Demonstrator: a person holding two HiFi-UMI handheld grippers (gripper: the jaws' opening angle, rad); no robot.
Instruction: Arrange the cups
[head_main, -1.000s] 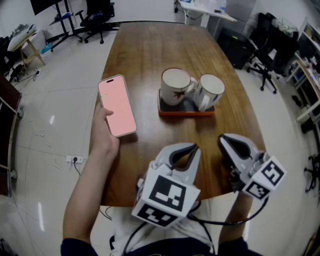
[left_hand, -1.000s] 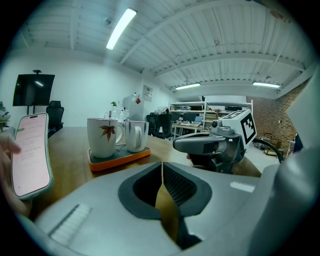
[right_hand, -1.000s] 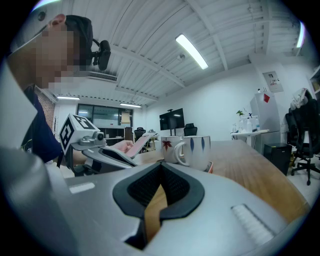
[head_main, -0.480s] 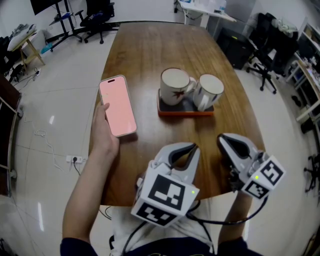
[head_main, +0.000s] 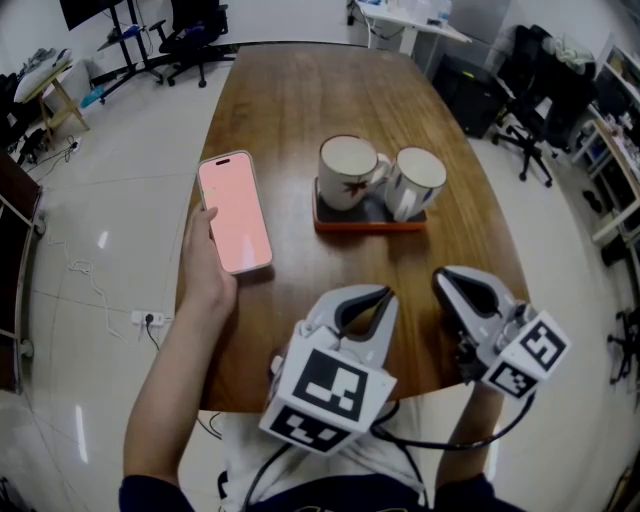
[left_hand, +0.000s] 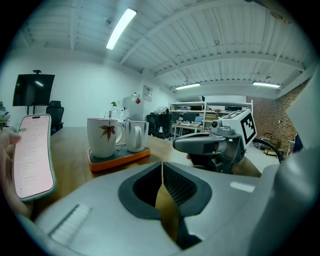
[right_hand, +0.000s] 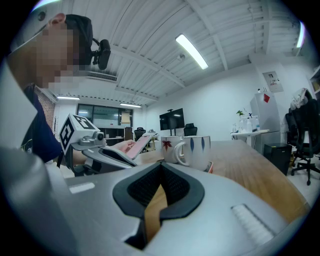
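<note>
Two white cups stand side by side on a dark tray with an orange rim (head_main: 365, 226) in the middle of the wooden table. The left cup (head_main: 347, 172) (left_hand: 104, 136) bears a red leaf. The right cup (head_main: 416, 182) (right_hand: 198, 151) has blue marks. My left gripper (head_main: 366, 299) (left_hand: 161, 169) rests at the table's near edge, shut and empty, with no hand on it. My right gripper (head_main: 462, 288) (right_hand: 160, 171) lies beside it to the right, also shut and empty. Both point toward the cups and are well short of them.
A person's left hand (head_main: 205, 262) holds a phone with a pink screen (head_main: 234, 212) (left_hand: 32, 155) over the table's left edge. Office chairs (head_main: 530, 95) and desks stand around the table on the white floor.
</note>
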